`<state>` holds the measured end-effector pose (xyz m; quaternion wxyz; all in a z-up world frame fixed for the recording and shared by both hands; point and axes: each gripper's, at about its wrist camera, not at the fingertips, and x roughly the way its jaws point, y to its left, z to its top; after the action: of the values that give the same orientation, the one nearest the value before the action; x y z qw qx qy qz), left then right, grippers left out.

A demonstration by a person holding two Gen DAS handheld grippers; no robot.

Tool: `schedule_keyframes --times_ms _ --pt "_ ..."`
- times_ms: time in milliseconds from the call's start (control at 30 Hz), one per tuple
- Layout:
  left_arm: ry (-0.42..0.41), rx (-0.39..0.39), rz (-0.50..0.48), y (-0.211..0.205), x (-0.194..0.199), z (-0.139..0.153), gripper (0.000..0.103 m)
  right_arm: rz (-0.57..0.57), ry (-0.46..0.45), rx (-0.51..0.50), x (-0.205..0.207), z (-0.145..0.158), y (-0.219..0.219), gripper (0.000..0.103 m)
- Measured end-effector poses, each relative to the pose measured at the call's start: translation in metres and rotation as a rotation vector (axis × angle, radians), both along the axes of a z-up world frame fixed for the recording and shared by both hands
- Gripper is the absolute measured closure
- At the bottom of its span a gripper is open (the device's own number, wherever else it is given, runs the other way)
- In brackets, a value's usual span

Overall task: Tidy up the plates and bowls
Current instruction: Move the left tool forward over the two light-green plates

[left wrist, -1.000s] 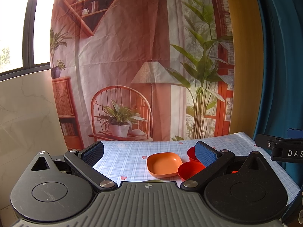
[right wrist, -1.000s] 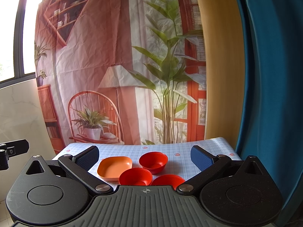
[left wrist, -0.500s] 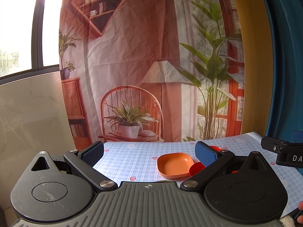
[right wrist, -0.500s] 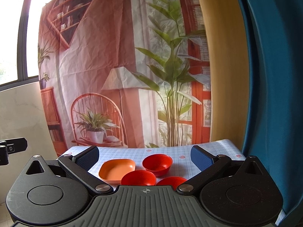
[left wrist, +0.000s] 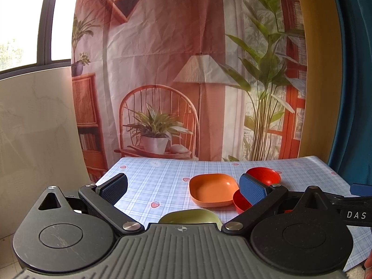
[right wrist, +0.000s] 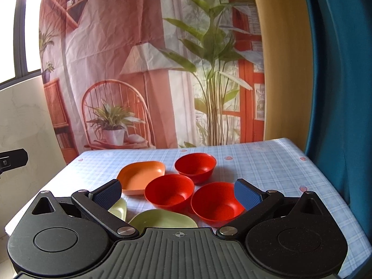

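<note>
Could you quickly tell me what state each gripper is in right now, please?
Left gripper: open, holding nothing, above the table.
Right gripper: open, holding nothing, above the bowls.

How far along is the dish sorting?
Done: nothing looks stacked. Three red bowls, the orange plate and two green plates sit separately on the table.
In hand: nothing; left gripper and right gripper are open.
Left: all grouping.
</note>
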<state>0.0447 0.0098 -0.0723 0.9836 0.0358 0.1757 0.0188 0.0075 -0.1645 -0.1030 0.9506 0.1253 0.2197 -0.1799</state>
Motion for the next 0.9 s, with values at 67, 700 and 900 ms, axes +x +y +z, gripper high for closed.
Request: schedule_keyframes --times_ms 67,700,900 --pt "0.007 0.003 -0.011 0.001 0.006 -0.008 0.0 0.0 0.012 0.008 0.005 -0.007 -0.001 0.0" --pt "0.226 -0.007 -0.081 0.001 0.053 -0.088 0.0 0.035 0.157 0.089 0.032 -0.076 -0.018 0.0" --pt "0.256 -0.001 -0.114 -0.007 0.058 -0.102 0.0 0.043 0.183 0.094 0.036 -0.087 -0.024 0.002"
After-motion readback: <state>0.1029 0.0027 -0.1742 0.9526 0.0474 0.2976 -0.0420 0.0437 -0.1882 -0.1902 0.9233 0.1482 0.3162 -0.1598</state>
